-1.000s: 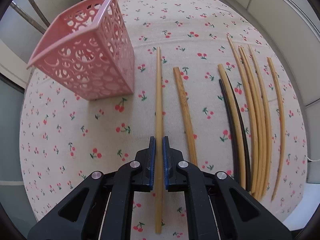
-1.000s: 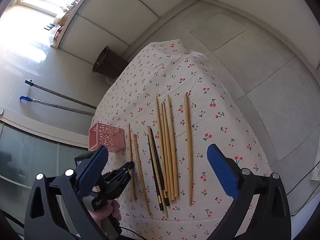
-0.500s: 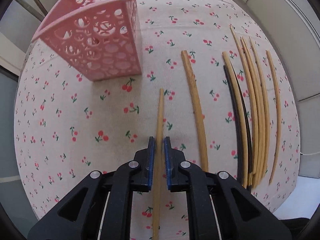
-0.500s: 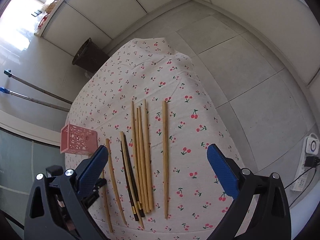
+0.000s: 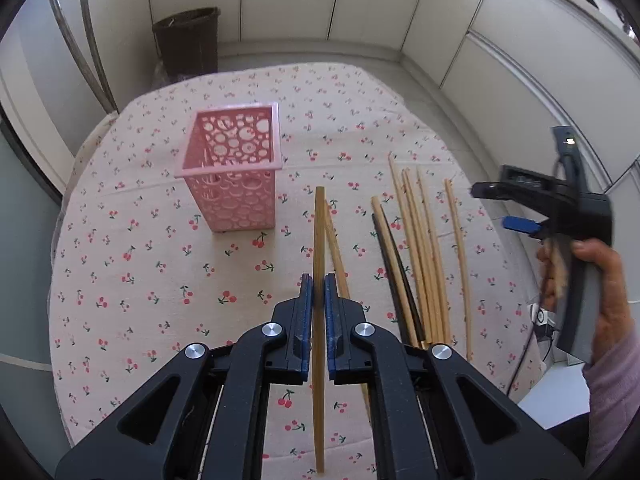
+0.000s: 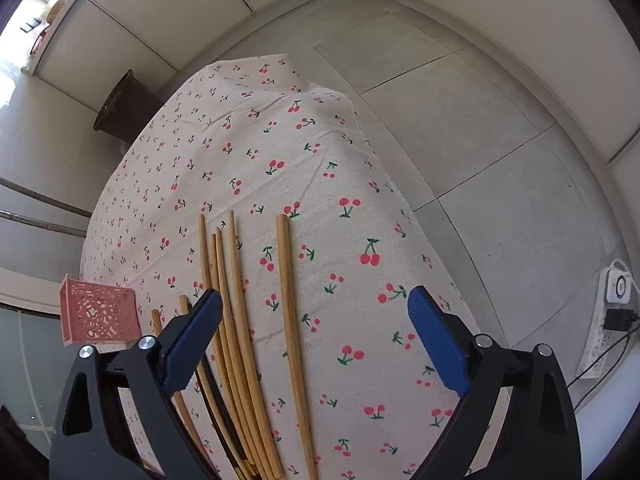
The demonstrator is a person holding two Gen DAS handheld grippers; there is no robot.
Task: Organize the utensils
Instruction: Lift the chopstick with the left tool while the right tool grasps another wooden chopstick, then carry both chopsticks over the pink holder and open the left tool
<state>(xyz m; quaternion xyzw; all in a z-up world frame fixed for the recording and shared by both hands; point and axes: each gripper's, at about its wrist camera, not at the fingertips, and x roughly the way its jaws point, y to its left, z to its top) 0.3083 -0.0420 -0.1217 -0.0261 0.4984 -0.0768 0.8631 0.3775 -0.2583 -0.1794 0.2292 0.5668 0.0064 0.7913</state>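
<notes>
Cherry-print tablecloth (image 5: pixel 132 280): pink perforated holder (image 5: pixel 234 178) upright near its far-left corner, chopsticks (image 6: pixel 236 320) in a row toward its right edge. Left gripper (image 5: pixel 316 300) pinches one bamboo chopstick (image 5: pixel 319 240) above the cloth. Right gripper (image 6: pixel 316 340), jaws spread and lately narrowing, holds nothing above the rightmost chopstick (image 6: pixel 290 320).

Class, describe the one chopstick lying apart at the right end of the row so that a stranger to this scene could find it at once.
Start at the cherry-print tablecloth and find the row of bamboo chopsticks running lengthwise. To the right of the tight bunch of pale bamboo chopsticks lies the single bamboo chopstick. Bare cloth separates it from the bunch, it touches nothing, and nothing lies to its right.
</notes>
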